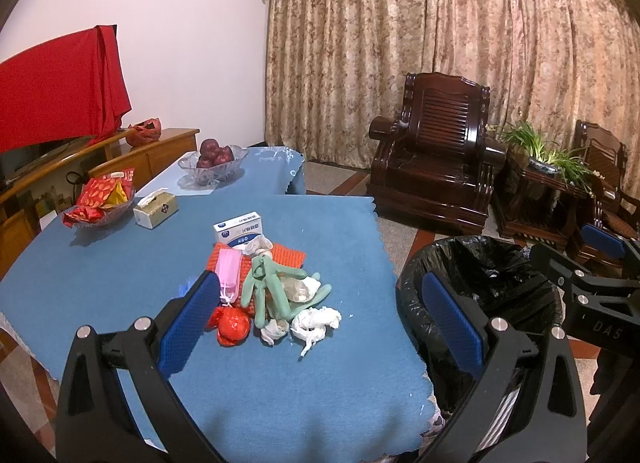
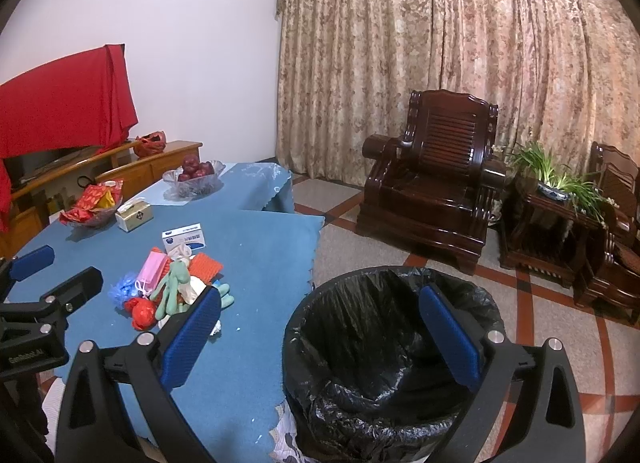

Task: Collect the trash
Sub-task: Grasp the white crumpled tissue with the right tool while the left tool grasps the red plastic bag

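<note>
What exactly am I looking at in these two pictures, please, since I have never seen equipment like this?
These are two hand-held grippers, each with a fisheye camera looking along its blue-padded fingers. One picture comes from the left gripper, the other from the right gripper. Both are open and hold nothing. On the blue table lies a trash pile: a green glove, a pink mask, crumpled tissues, a red wrapper and a small box. Beside the table stands a black-lined bin.
</note>
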Available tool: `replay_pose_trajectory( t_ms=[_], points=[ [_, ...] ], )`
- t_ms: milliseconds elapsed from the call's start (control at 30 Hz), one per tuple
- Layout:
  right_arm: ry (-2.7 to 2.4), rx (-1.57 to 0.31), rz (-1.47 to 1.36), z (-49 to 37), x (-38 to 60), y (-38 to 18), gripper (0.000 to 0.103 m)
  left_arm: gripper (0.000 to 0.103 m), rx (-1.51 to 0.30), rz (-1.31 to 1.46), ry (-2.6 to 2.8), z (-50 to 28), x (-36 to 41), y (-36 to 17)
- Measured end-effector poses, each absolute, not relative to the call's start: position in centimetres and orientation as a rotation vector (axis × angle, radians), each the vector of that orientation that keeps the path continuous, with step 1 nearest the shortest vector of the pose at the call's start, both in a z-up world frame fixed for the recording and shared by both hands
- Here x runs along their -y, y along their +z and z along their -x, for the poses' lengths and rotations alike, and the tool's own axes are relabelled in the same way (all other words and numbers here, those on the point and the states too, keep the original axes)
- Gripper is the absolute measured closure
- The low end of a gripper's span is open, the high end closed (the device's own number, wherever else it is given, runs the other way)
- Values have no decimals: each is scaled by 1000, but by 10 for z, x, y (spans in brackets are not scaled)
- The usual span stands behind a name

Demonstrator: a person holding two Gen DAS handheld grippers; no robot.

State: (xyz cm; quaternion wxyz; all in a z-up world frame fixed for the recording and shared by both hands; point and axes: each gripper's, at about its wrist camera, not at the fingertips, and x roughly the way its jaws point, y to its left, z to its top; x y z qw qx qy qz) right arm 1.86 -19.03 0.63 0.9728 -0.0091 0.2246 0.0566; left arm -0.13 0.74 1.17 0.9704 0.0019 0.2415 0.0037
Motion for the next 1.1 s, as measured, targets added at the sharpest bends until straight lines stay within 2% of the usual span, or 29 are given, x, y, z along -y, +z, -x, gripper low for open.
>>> replay_pose_trajectory(
  t_ms=[567, 933, 1100],
  points=[
    [198, -501, 27, -46, 157, -17, 6, 5, -499, 17, 106, -11, -54, -21],
    [310, -546, 62, -86, 100, -61, 6, 5, -543, 18, 224, -31, -113, -59],
    [346, -596, 85, -109, 75, -90, 11, 5, -568, 44, 207, -40, -134, -81]
  ],
)
